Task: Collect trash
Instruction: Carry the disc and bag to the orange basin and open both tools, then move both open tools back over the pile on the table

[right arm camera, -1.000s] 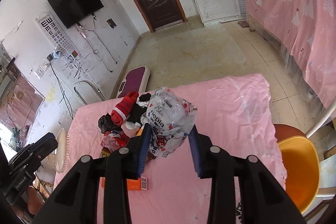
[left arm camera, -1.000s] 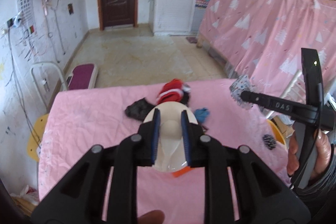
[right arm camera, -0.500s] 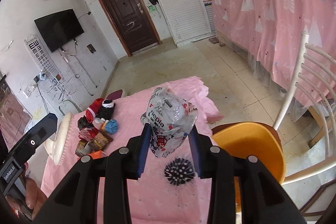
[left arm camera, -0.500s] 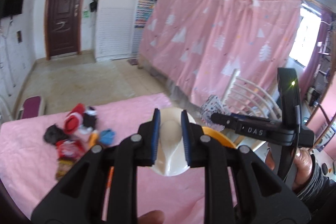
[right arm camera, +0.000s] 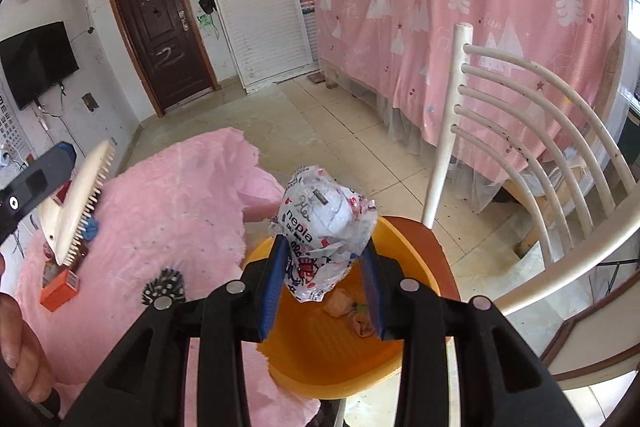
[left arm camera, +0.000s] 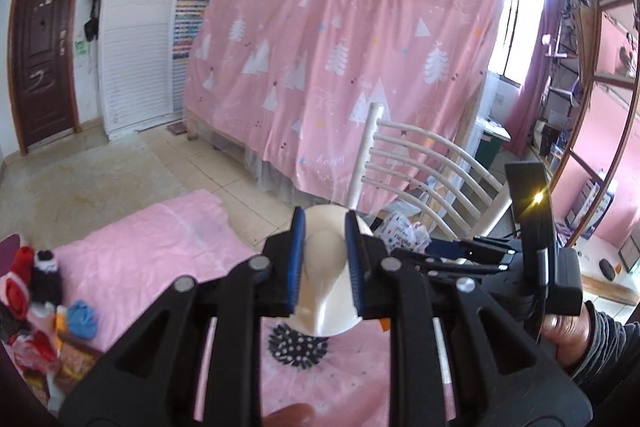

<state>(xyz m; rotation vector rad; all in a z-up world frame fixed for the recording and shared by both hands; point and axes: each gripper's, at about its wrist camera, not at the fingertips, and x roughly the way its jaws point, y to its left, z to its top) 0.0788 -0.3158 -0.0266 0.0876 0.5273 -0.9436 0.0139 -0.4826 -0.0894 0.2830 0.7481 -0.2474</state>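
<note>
Both claws have swung from the bench [right arm camera: 168, 195] clutter: right claw [right arm camera: 325, 277] clenched on a crumpled wrapper [right arm camera: 326, 223], lower centre, above the orange basin [right arm camera: 360, 367]; left claw [left arm camera: 323, 263] grasping a white comb [left arm camera: 326, 275], ready to drop

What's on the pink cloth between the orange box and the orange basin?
In the right wrist view, only the black spiky ball lies between the orange box and the orange basin; the rest of that pink cloth is bare.
</note>
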